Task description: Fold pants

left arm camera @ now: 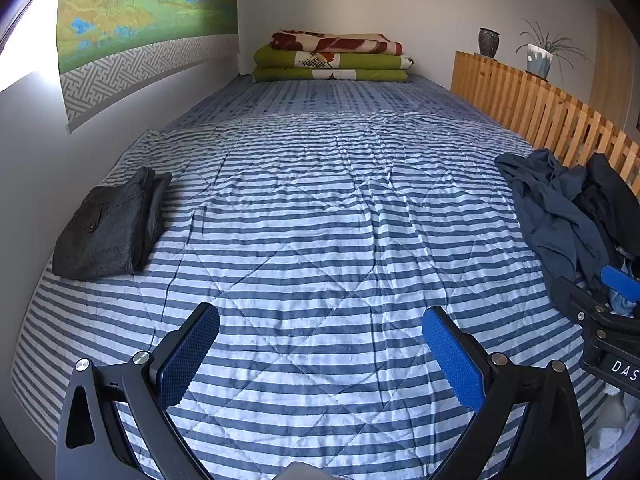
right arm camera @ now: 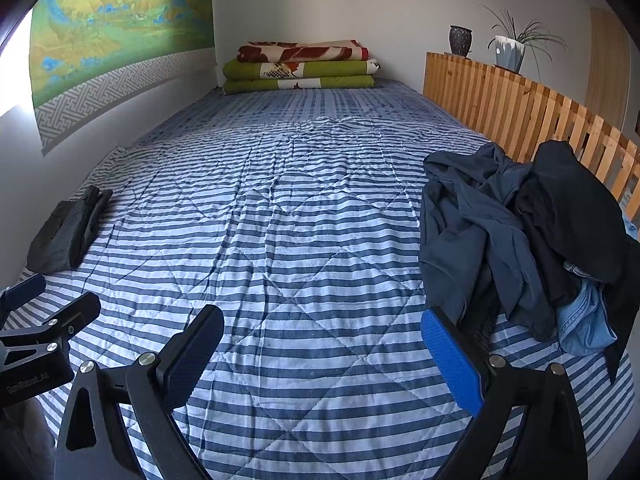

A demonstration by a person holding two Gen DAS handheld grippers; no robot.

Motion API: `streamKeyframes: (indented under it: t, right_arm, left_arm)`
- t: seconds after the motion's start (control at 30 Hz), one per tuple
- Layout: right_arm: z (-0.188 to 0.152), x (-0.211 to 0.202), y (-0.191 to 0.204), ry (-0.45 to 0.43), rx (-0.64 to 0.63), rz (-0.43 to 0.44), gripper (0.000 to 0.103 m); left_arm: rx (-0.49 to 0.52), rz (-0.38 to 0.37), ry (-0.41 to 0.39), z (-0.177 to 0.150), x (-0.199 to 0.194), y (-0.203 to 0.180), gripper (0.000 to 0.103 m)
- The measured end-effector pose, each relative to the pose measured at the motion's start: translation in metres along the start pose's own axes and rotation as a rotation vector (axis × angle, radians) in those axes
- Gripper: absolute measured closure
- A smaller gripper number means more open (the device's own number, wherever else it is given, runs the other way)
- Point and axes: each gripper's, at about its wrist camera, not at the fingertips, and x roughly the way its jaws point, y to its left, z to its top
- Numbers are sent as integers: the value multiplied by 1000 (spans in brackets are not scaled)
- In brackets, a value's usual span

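1. Unfolded pants pile (right arm camera: pixel 520 232): dark navy and black garments with a bit of light denim, heaped at the right edge of the bed (right arm camera: pixel 304 240), against the wooden slat rail (right arm camera: pixel 520 116).
2. Folded dark grey pants (left arm camera: pixel 108 228) lay flat at the bed's left edge, next to the wall, well apart from the pile.
3. Right gripper (right arm camera: pixel 322 360): jaws spread wide, nothing between them, only striped quilt below. Its right finger sat just beside the pile's near edge; contact could not be told.
4. Left gripper (left arm camera: pixel 320 356): jaws equally wide apart, empty, over bare quilt in the middle of the bed, clear of both garments.
5. Both grippers were angled down at the bed, side by side; each showed at the edge of the other's view.
6. Far end: stack of folded blankets (left arm camera: pixel 332 58), red-patterned on top of green.
7. Rail top carried a dark vase (left arm camera: pixel 489 42) and a potted plant (left arm camera: pixel 540 56). Landscape hanging (left arm camera: pixel 144 12) on the left wall.
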Motion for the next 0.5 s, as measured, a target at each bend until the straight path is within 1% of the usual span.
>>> streamKeyframes:
  t: [0.5]
  right_arm:
    - [-2,1,0,-3,-6,-4,6]
  left_arm:
    - [-1,-1,6,-1,4,-2,1]
